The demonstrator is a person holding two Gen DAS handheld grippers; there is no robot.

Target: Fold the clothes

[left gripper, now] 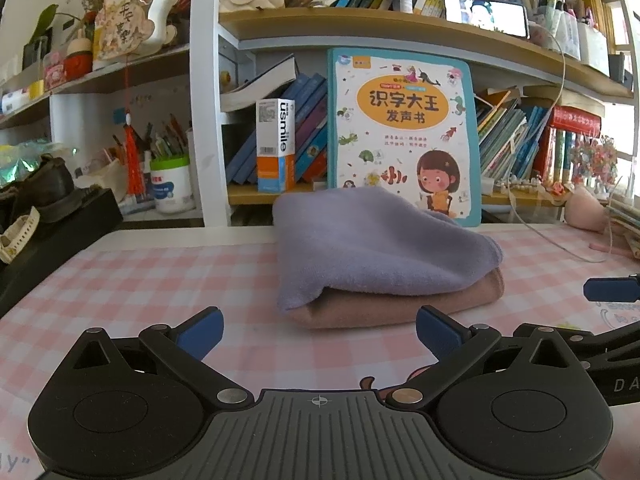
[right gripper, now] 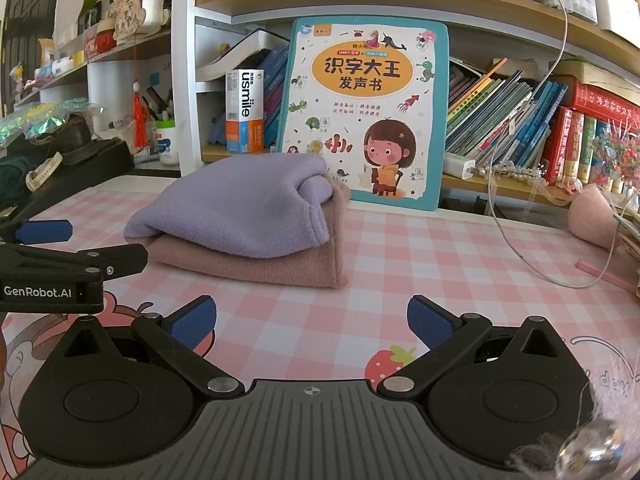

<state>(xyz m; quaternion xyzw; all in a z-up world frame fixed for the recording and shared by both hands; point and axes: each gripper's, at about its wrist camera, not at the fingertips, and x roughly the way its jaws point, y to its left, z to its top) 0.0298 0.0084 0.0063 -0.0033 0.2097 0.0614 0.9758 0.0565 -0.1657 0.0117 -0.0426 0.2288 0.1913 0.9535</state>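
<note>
A folded lilac cloth (left gripper: pixel 372 240) (right gripper: pixel 244 208) lies on top of a folded dusty-pink cloth (left gripper: pixel 360 308) (right gripper: pixel 272 266), stacked on the pink checked table mat (left gripper: pixel 140 280) (right gripper: pixel 420 264). My left gripper (left gripper: pixel 319 330) stands open just in front of the stack, nothing between its blue pads. My right gripper (right gripper: pixel 312 320) is open too, a little back from the stack's right corner, holding nothing. In the right wrist view the left gripper's fingers (right gripper: pixel 44 230) reach in from the left edge. The right gripper's blue fingertip (left gripper: pixel 610 289) shows at the right edge of the left wrist view.
A large children's book (left gripper: pixel 404 128) (right gripper: pixel 364 112) leans against the bookshelf right behind the stack. A white cable (right gripper: pixel 516 240) trails over the mat at right, near a pink plush (right gripper: pixel 596 216). A black box with shoes (left gripper: pixel 48 216) sits at left.
</note>
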